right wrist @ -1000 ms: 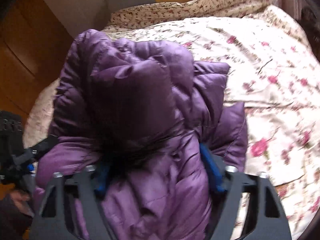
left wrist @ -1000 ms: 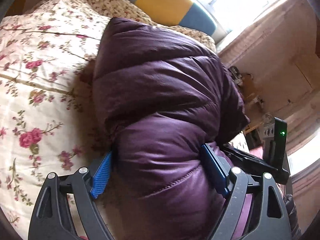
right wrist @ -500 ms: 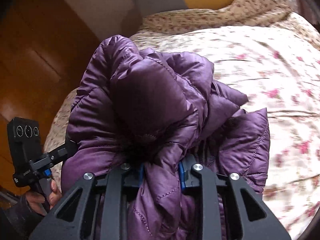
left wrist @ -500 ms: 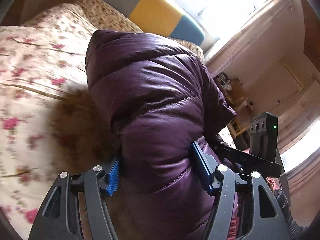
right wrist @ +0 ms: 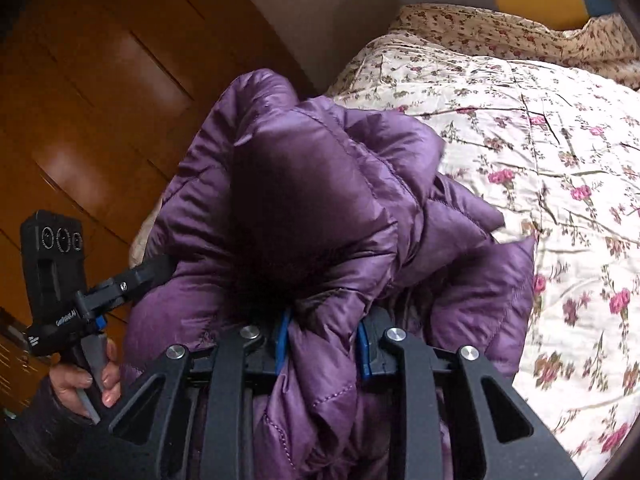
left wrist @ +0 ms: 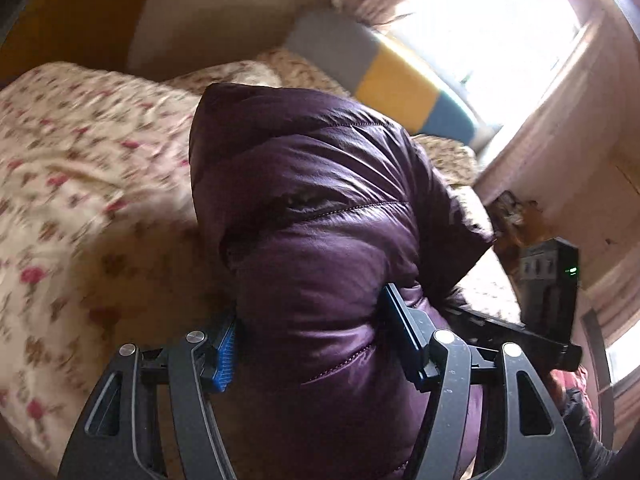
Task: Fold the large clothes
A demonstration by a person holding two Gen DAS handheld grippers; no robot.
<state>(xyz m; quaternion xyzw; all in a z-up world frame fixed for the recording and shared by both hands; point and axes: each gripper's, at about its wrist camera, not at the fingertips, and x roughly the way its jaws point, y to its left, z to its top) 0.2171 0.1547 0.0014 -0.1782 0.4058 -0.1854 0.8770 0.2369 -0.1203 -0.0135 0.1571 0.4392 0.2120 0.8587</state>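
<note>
A folded, puffy purple down jacket (left wrist: pixel 320 208) hangs as a thick bundle above the flowered quilt (left wrist: pixel 80 184). My left gripper (left wrist: pixel 310 312) is shut on a fat roll of it, its blue pads pressed into both sides. In the right wrist view the same jacket (right wrist: pixel 312 200) bulges ahead of my right gripper (right wrist: pixel 323 328). That gripper pinches a narrower fold between its blue pads, and its jaws are opening slightly. Each gripper shows in the other's view: the right one (left wrist: pixel 548 292), and the left one (right wrist: pixel 60 276) with a hand (right wrist: pixel 88 380) on its handle.
The bed's quilt (right wrist: pixel 540 140) spreads to the right of the jacket. A grey, yellow and blue headboard (left wrist: pixel 400 84) stands behind, with a bright window (left wrist: pixel 500 32) beside it. A brown wooden door (right wrist: pixel 88 100) fills the left of the right wrist view.
Both grippers have carried the jacket bundle up and sideways over the bed. The right jaws went from wide around the bundle to pinching a narrow fold. The left jaws squeezed in.
</note>
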